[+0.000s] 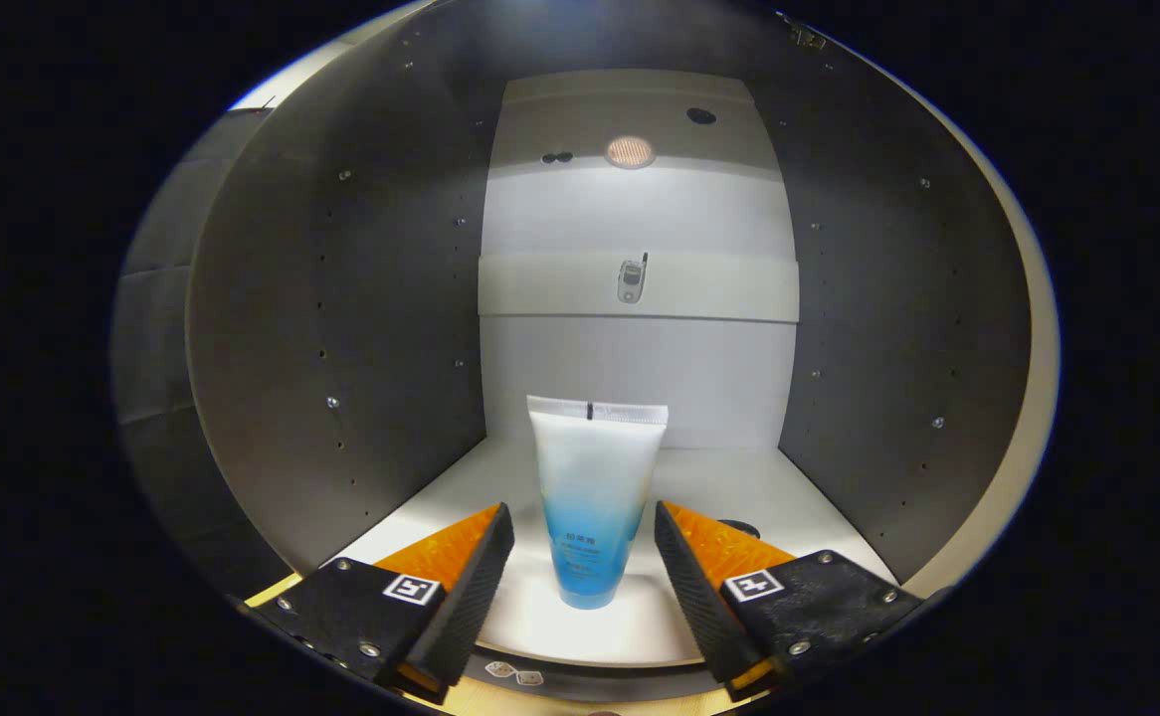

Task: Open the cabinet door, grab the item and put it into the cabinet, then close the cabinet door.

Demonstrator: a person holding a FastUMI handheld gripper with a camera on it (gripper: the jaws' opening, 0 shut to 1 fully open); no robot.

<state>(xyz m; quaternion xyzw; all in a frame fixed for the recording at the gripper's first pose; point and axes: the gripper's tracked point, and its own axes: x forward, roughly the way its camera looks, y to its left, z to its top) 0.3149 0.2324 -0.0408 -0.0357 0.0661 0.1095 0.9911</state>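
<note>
The cabinet (391, 328) stands open, with dark side walls, a pale back wall and a white floor. A pale rail (739, 288) crosses the back wall, with a small metal fitting (631, 279) at its middle, and a round lamp (630, 151) glows above it. On the floor near the front edge a tube (595, 497), white above and blue below, stands upright on its cap. The gripper (585, 542) is open, its fingers spread to either side of the tube's lower part with a gap on each side, neither touching it.
</note>
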